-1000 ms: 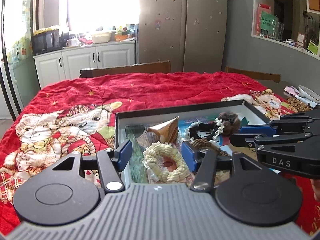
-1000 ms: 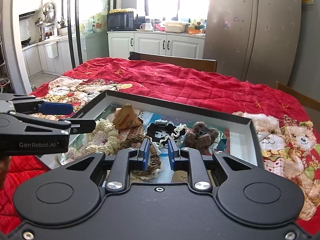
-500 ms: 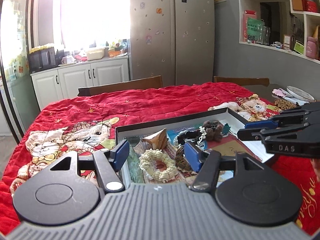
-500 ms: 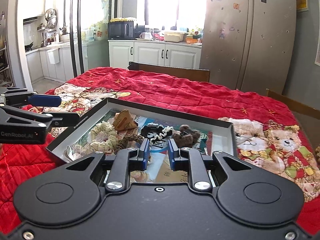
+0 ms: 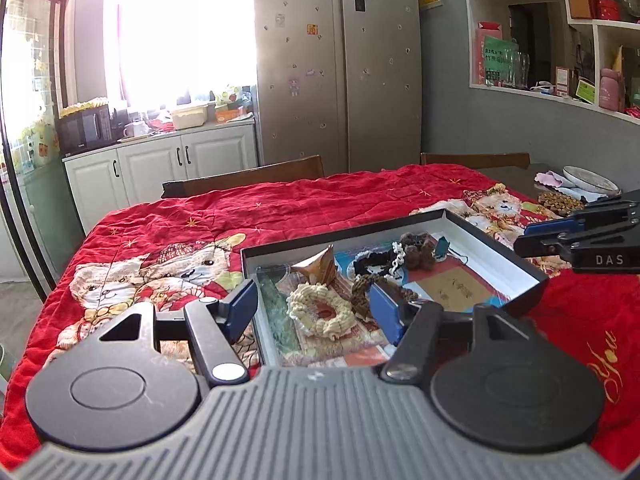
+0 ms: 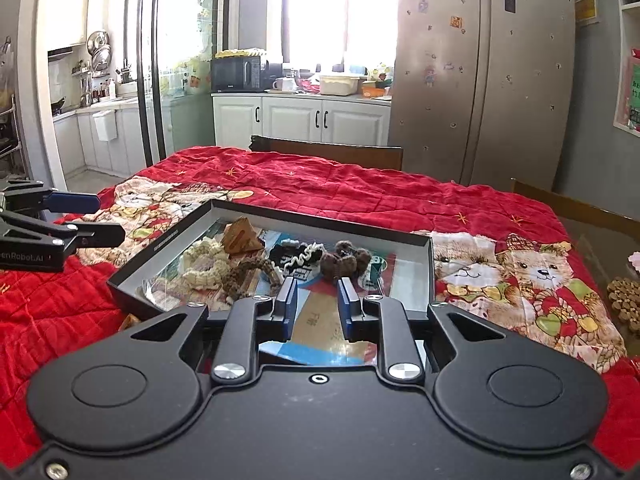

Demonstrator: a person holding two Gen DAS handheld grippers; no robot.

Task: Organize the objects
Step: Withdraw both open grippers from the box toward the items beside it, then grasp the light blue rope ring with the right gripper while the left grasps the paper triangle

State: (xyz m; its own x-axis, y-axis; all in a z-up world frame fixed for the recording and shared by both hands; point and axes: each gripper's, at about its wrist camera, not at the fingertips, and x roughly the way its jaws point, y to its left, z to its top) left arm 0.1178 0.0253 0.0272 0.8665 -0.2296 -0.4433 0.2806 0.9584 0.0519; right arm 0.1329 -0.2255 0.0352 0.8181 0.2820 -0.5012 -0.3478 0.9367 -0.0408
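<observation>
Left gripper (image 5: 314,310) is hovering with jaws spread wide, nothing between them, straddling the near-left corner of the black tray (image 5: 536,276). Right gripper (image 6: 317,304) is hovering over the tray's near edge, jaws parted by a narrow gap, pinching nothing.

The shallow white-lined tray is sitting on the red bear-print quilt (image 5: 280,208). Inside it: cream knitted scrunchie (image 5: 320,312) by the near-left corner, brown triangular piece (image 5: 320,268) just behind it, brown braided scrunchie (image 6: 248,272) beside the cream one, black scrunchie with white trim (image 6: 298,258) mid-tray, dark brown fuzzy scrunchie (image 6: 346,264) toward the far-right side.

Versus 1.0 s ago: both grippers are sitting higher and further back from the tray; right jaws are gapping slightly wider; tray contents are unmoved.
</observation>
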